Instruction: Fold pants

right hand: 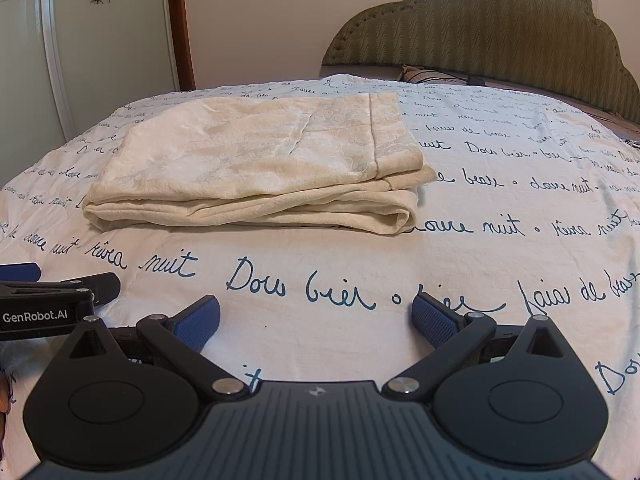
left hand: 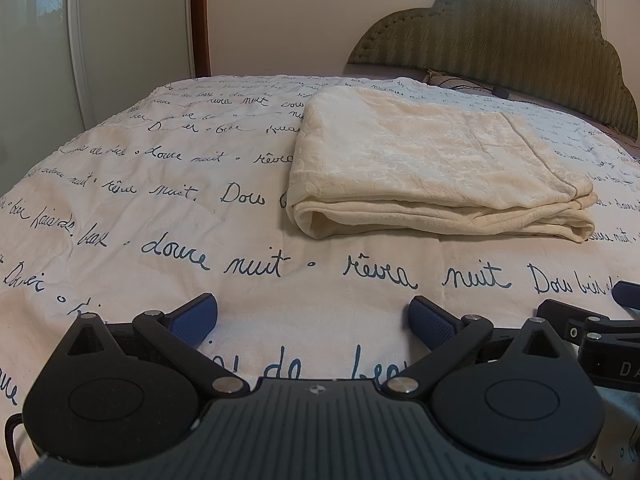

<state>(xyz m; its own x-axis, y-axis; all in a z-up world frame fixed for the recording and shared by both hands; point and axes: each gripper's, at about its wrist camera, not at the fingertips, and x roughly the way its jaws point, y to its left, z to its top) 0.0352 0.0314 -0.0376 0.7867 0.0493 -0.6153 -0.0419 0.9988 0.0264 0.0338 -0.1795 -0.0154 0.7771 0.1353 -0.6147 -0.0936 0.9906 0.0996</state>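
The cream pants point(left hand: 432, 164) lie folded into a flat rectangular stack on the bed, to the right of centre in the left wrist view and to the left of centre in the right wrist view point(right hand: 256, 172). My left gripper point(left hand: 314, 320) is open and empty, low over the bedspread in front of the pants. My right gripper point(right hand: 316, 318) is also open and empty, beside it to the right. Each gripper shows at the edge of the other's view, the right gripper point(left hand: 600, 320) and the left gripper point(right hand: 52, 296). Neither touches the pants.
The bedspread point(left hand: 160, 208) is white with blue handwriting print. A green padded headboard point(right hand: 500, 20) stands at the back right, with a pillow point(right hand: 424, 74) below it. A wardrobe point(left hand: 40, 60) and wall stand at the back left.
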